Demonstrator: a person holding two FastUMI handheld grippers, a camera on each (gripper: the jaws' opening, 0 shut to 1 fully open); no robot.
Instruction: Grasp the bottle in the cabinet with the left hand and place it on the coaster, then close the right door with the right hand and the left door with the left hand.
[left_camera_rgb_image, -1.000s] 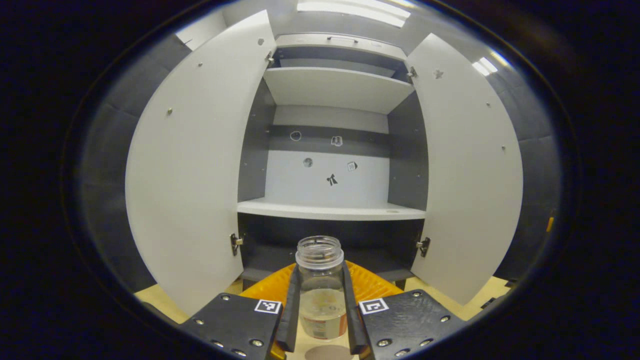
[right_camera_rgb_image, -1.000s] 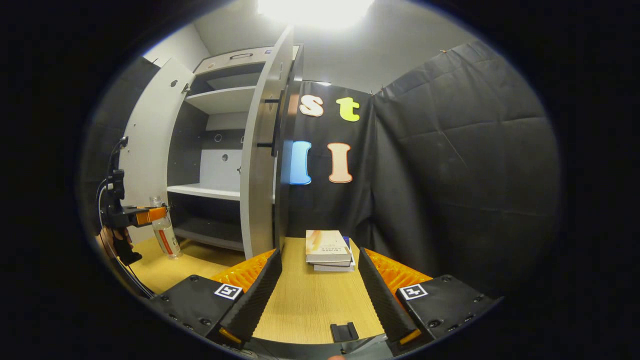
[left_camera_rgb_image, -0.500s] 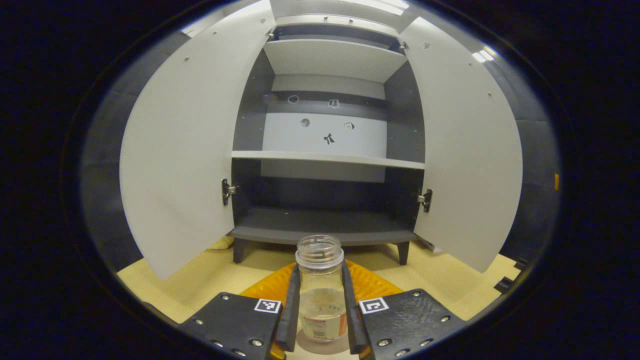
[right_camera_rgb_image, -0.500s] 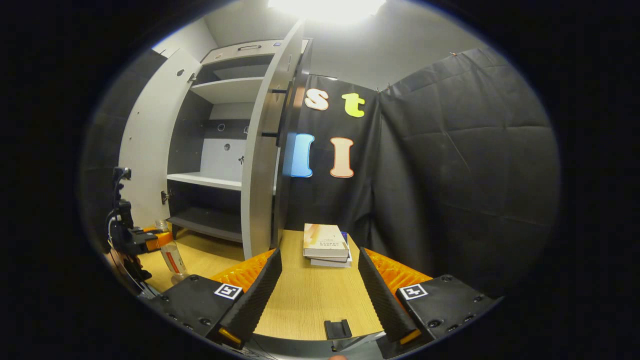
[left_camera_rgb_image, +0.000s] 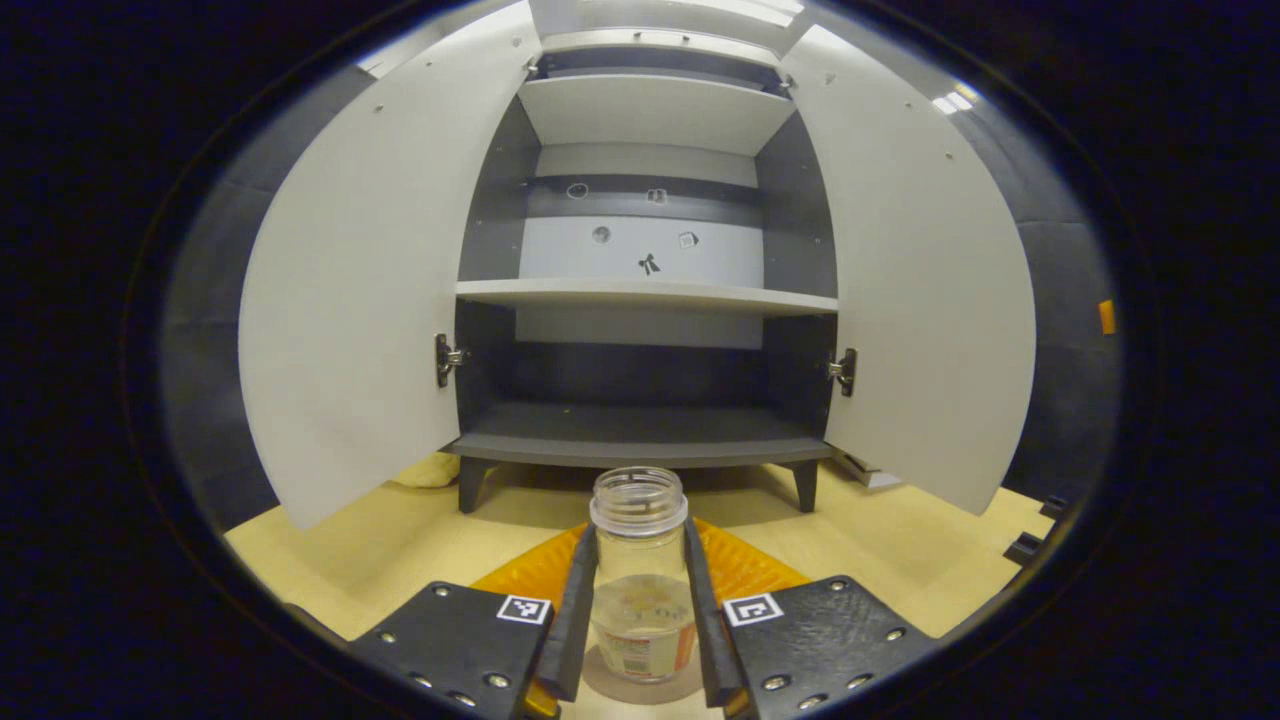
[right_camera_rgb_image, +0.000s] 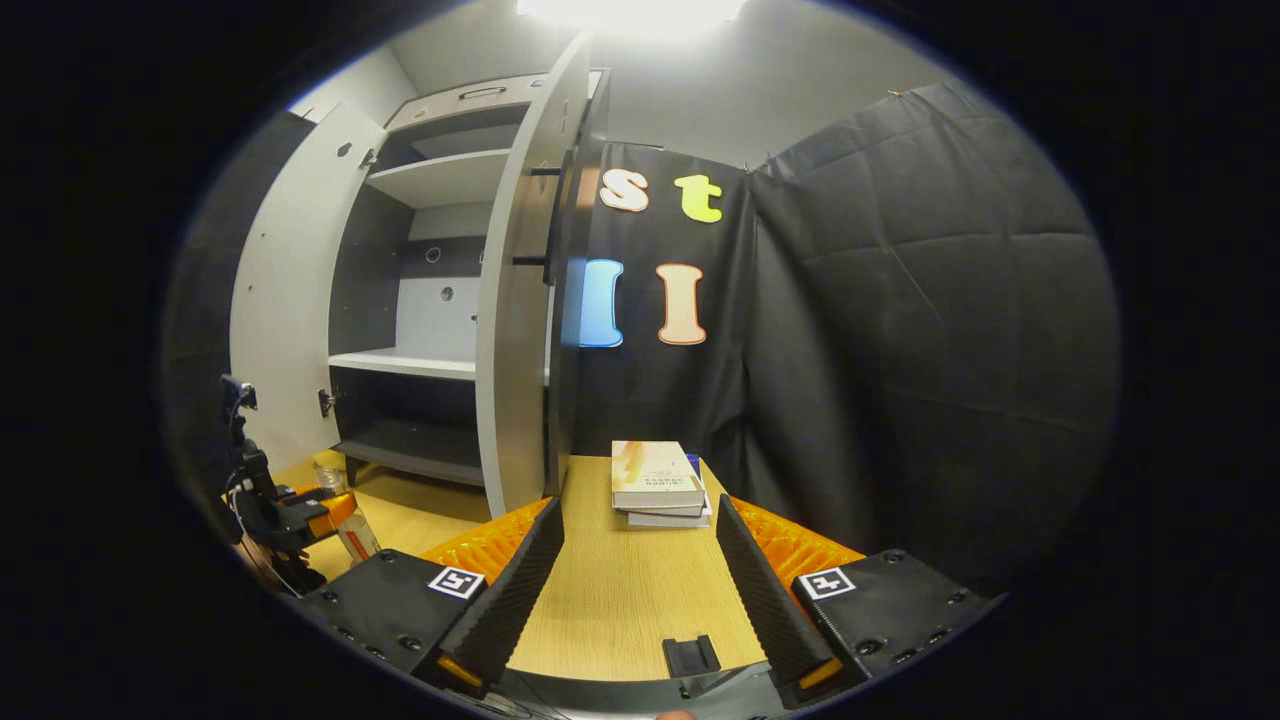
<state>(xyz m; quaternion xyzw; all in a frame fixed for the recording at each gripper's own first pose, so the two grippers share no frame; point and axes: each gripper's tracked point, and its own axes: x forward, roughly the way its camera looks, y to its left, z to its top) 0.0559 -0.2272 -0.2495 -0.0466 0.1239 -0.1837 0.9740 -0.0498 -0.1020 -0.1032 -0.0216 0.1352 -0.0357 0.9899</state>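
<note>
A clear, uncapped bottle (left_camera_rgb_image: 640, 590) stands upright between the fingers of my left gripper (left_camera_rgb_image: 640, 640), which is shut on its lower body. Its base sits at a round grey-brown coaster (left_camera_rgb_image: 640, 693) on the wooden table; whether it touches I cannot tell. Ahead, the cabinet (left_camera_rgb_image: 640, 430) stands with its left door (left_camera_rgb_image: 350, 320) and right door (left_camera_rgb_image: 930, 300) wide open. In the right gripper view, my right gripper (right_camera_rgb_image: 640, 590) hangs open over the table, with nothing between its fingers. Far to its left are the left gripper (right_camera_rgb_image: 290, 510) and the bottle (right_camera_rgb_image: 350, 530). The right door (right_camera_rgb_image: 510, 330) shows edge-on.
A stack of books (right_camera_rgb_image: 655, 480) lies on the table beyond my right gripper, by the black cloth wall. A small black clip (right_camera_rgb_image: 690, 655) sits at the table's near edge. The cabinet shelves (left_camera_rgb_image: 640, 295) are bare. The cabinet stands on short legs (left_camera_rgb_image: 805, 485).
My left gripper has come down with the bottle, from in front of the cabinet's lower shelf to the coaster on the table. The right gripper has barely shifted.
</note>
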